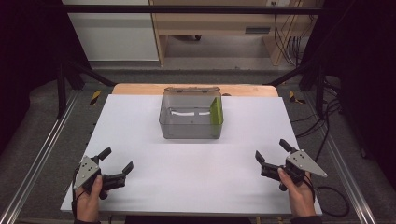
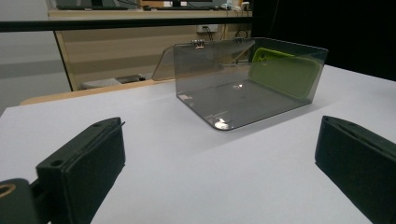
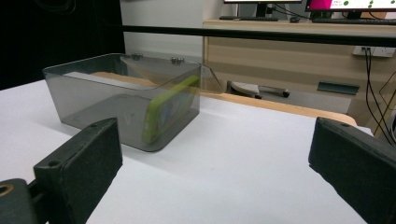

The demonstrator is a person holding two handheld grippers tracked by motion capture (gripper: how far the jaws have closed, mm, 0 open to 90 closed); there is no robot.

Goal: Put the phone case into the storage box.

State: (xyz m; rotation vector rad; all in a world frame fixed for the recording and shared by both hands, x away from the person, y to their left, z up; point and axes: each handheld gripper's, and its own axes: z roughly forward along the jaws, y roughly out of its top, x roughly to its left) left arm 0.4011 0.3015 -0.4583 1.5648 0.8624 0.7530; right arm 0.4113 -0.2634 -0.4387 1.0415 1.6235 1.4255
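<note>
A smoky clear plastic box (image 1: 191, 116), lid open, sits mid-table; a lime-green phone (image 1: 215, 112) leans on edge against its right wall. Left gripper (image 1: 117, 159) and right gripper (image 1: 271, 150) hover well short of the box, jaws wide, empty. A careless reach could topple the phone.

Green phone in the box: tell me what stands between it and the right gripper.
On the table, nothing lies between the right gripper and the smoky clear box. The green phone leans inside against the box's right wall, which blocks a level approach; the top is open.
</note>
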